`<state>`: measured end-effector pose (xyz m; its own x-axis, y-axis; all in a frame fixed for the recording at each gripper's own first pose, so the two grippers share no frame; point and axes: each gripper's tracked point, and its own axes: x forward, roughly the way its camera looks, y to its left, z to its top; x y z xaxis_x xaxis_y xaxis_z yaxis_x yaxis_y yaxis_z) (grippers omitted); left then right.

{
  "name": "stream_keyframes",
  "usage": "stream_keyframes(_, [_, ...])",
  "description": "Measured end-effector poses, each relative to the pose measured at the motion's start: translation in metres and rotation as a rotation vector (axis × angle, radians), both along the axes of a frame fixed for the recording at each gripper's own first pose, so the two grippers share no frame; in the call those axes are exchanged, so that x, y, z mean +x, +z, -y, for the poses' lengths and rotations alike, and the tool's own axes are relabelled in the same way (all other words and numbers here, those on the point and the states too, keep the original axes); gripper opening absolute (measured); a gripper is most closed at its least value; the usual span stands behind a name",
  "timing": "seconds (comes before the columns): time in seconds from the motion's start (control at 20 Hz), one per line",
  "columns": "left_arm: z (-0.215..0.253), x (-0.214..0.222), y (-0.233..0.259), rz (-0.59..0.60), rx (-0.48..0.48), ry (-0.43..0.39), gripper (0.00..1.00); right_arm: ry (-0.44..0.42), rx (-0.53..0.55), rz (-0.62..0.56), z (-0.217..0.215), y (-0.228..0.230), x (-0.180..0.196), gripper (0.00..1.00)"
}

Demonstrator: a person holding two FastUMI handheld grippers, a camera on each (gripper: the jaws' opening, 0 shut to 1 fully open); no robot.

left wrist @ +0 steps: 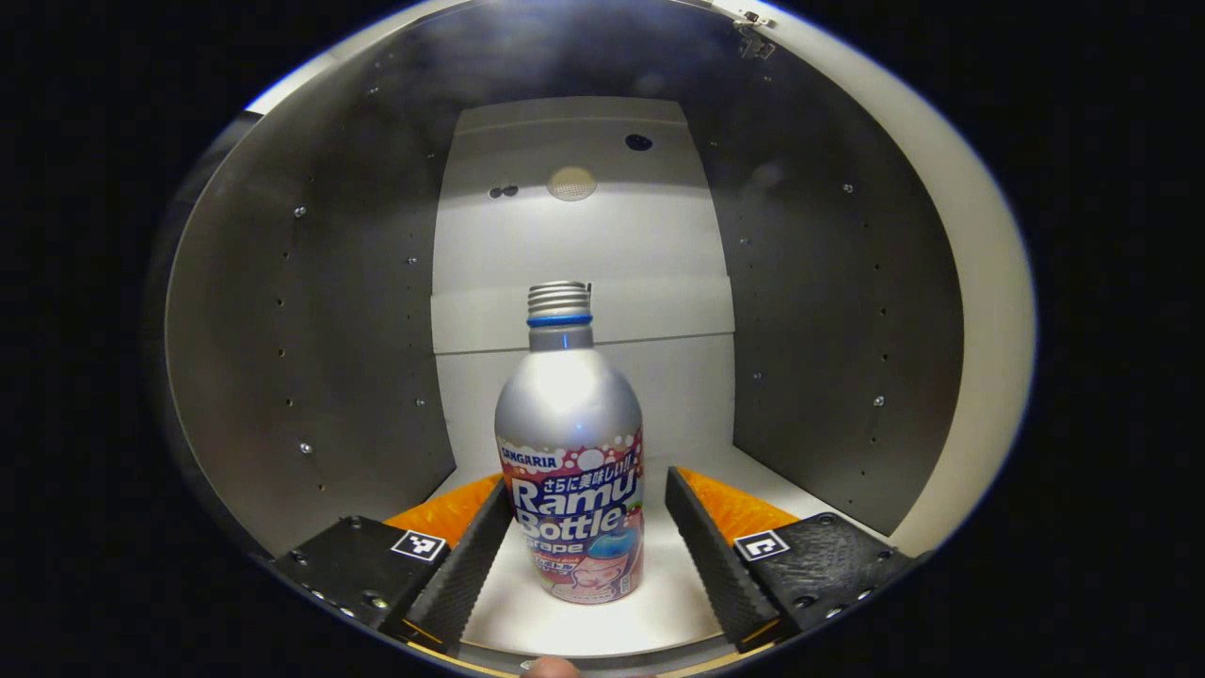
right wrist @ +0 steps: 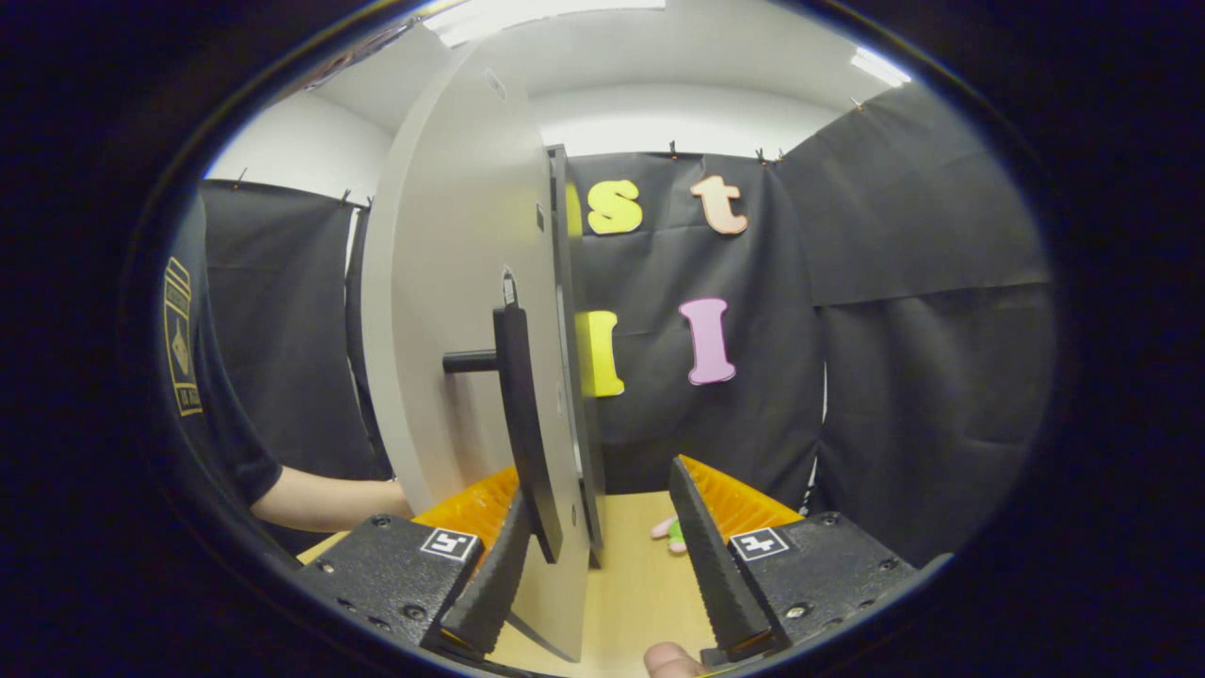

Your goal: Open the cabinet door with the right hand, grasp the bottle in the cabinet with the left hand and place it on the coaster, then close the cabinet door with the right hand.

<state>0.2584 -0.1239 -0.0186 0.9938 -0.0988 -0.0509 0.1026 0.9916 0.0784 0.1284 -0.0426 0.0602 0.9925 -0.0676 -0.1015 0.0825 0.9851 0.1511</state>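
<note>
A silver bottle (left wrist: pixel 570 443) with a threaded neck, a blue ring and a colourful label stands upright on the white floor of the cabinet (left wrist: pixel 800 311). My left gripper (left wrist: pixel 588 485) is open inside the cabinet, one finger on each side of the bottle's lower body; the left finger is very close to the label and the right one stands apart. In the right gripper view the open cabinet door (right wrist: pixel 452 330) is seen almost edge-on, with its dark bar handle (right wrist: pixel 522 424). My right gripper (right wrist: pixel 598 485) is open, with the handle and door edge between its fingers.
Grey side walls with peg holes (left wrist: pixel 311 330) close in the cabinet on both sides, with a white back panel (left wrist: pixel 584 235) behind the bottle. A wooden table (right wrist: pixel 640 593) lies below the door, with a small pink and green object (right wrist: pixel 670 532) on it. A person's arm (right wrist: pixel 320 499) reaches in at left.
</note>
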Motion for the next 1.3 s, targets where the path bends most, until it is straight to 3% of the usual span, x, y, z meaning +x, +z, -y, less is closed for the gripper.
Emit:
stream_keyframes(0.05, [-0.001, 0.002, -0.001, 0.000, 0.000, 0.000, 0.74, -0.001, -0.002, -0.001, 0.001, 0.001, 0.000, 0.83])
stream_keyframes(0.1, [-0.003, 0.001, -0.001, -0.001, 0.003, 0.002, 0.89, -0.002, -0.003, -0.002, 0.002, 0.000, 0.000, 0.83])
stream_keyframes(0.25, [0.000, 0.001, -0.002, -0.003, 0.014, -0.002, 0.80, 0.002, -0.003, 0.000, 0.004, -0.001, 0.000, 0.83])
stream_keyframes(0.5, [-0.003, -0.014, 0.008, 0.020, 0.022, 0.001, 0.80, -0.004, 0.008, 0.009, 0.008, -0.002, 0.001, 0.84])
stream_keyframes(0.55, [-0.005, -0.019, 0.011, 0.027, 0.024, 0.005, 0.89, -0.005, 0.018, 0.011, 0.009, -0.002, 0.000, 0.87])
stream_keyframes(0.6, [-0.005, -0.024, 0.014, 0.034, 0.021, 0.003, 0.67, -0.005, 0.030, 0.014, 0.009, -0.003, 0.001, 0.92])
stream_keyframes(0.7, [-0.006, -0.037, 0.019, 0.044, 0.016, -0.004, 0.88, -0.009, 0.034, 0.018, 0.009, -0.003, 0.001, 0.93])
stream_keyframes(0.75, [-0.007, -0.043, 0.021, 0.048, 0.019, -0.008, 0.78, -0.011, 0.027, 0.019, 0.009, -0.003, 0.000, 0.93])
stream_keyframes(1.05, [-0.020, -0.101, 0.010, 0.047, 0.029, -0.015, 0.78, -0.020, 0.008, 0.023, 0.009, -0.006, -0.013, 0.93])
stream_keyframes(1.3, [-0.043, -0.141, 0.001, 0.051, 0.010, -0.001, 0.78, -0.009, 0.136, 0.033, 0.011, -0.011, -0.029, 0.99])
